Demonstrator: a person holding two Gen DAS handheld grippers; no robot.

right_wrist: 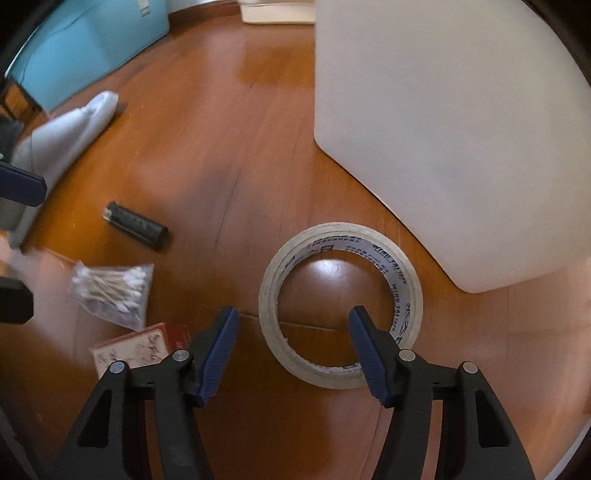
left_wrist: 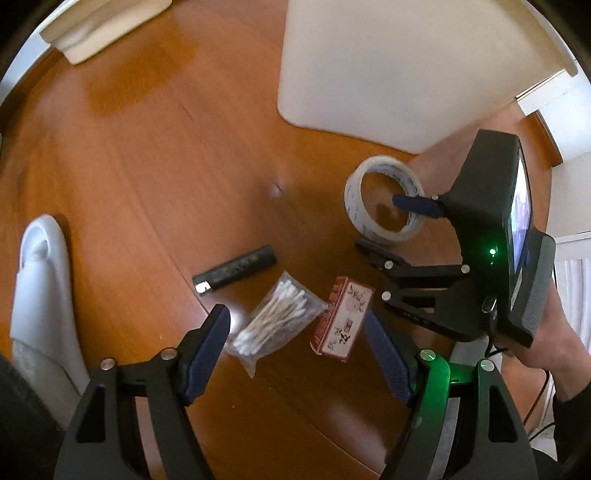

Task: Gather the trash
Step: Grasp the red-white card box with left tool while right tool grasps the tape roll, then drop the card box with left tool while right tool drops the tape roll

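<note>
A roll of clear tape [right_wrist: 340, 306] lies flat on the wooden floor; it also shows in the left wrist view [left_wrist: 382, 201]. My right gripper [right_wrist: 291, 328] is open, one finger inside the roll's hole and one outside its left rim. My left gripper [left_wrist: 295, 332] is open above a plastic bag of cotton swabs [left_wrist: 275, 317] and a small red and white box [left_wrist: 343, 319]. A black lighter [left_wrist: 234, 273] lies a little beyond them. The right gripper's body [left_wrist: 480, 258] shows in the left wrist view.
A large white bin [right_wrist: 443, 129] stands just beyond the tape roll. A person's white sock [left_wrist: 40, 280] is at the left. A teal box [right_wrist: 88, 48] sits at the far left. A white base [left_wrist: 96, 26] lies at the far end of the floor.
</note>
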